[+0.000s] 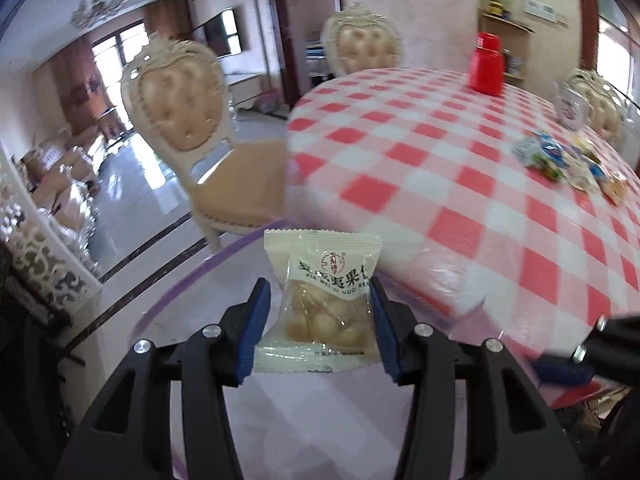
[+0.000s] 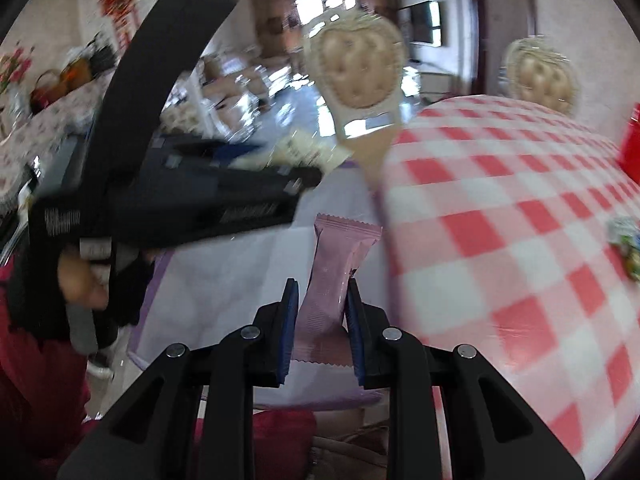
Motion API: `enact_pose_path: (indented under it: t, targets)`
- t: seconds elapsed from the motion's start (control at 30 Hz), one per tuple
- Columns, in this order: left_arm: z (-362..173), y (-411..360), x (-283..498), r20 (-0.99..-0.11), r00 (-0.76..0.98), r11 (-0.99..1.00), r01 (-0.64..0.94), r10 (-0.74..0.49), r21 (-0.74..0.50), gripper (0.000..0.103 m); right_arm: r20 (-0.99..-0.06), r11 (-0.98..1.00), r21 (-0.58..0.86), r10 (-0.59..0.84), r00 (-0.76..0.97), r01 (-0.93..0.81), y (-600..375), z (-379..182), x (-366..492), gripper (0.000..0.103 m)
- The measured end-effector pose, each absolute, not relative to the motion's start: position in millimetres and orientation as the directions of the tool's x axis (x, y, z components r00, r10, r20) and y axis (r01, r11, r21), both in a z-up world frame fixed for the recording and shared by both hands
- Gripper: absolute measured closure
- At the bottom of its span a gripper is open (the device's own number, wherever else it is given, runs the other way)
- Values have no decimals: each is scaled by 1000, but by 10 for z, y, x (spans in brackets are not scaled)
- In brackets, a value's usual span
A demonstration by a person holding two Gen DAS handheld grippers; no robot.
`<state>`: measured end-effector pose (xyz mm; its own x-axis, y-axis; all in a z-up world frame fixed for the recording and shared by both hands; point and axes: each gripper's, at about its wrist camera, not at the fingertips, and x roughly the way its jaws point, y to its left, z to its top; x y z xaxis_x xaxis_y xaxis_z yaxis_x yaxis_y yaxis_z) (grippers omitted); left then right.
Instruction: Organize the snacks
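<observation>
My left gripper (image 1: 318, 292) is shut on a clear and cream nut snack packet (image 1: 322, 300), held upright above a pale purple-rimmed tray (image 1: 192, 276) at the table's near edge. My right gripper (image 2: 322, 290) is shut on a pink snack packet (image 2: 334, 276), also held over the purple-rimmed tray (image 2: 208, 280). A pile of several wrapped snacks (image 1: 568, 160) lies on the red and white checked tablecloth (image 1: 460, 184) at the right; a few show at the right edge of the right wrist view (image 2: 626, 246). The left gripper and the hand holding it (image 2: 172, 196) cross the right wrist view, blurred.
A red jar (image 1: 486, 64) stands at the far side of the table, with a white cup (image 1: 570, 104) to its right. Cream padded chairs (image 1: 180, 120) stand around the table. A cabinet with flowers (image 1: 504, 8) is behind it.
</observation>
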<state>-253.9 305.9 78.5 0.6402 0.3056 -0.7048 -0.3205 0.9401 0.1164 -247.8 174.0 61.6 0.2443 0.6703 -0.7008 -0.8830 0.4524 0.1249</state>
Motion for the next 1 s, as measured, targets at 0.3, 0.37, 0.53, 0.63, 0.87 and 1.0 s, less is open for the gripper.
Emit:
enact_pose_path:
  t: [0.3, 0.37, 0.53, 0.63, 0.87, 1.0]
  targets:
    - [1178, 3199, -2820, -542, 734, 884, -466, 410, 38, 6, -562, 416, 217, 793, 236, -883, 1367, 727, -2417, 28]
    - [1310, 3055, -2890, -473, 783, 887, -461, 403, -8, 2, -481, 516, 220, 796, 367, -828, 937, 884, -2265, 16]
    - [1375, 2510, -2576, -463, 837, 930, -360, 290, -68, 2, -468, 787, 256, 609, 640, -562, -40, 991, -1759, 16]
    - [1253, 2063, -2113, -551, 813, 964, -262, 189, -55, 2, -464, 860, 345, 505, 727, -377, -793, 873, -1461, 16]
    - [763, 765, -1087, -680, 733, 999, -13, -15, -36, 2, -565, 879, 477, 310, 765, -3, -2250, 460, -1010, 16]
    - [517, 128, -625, -696, 710, 992, 122, -108, -30, 2, -621, 904, 417, 207, 756, 95, -2604, 346, -854, 16]
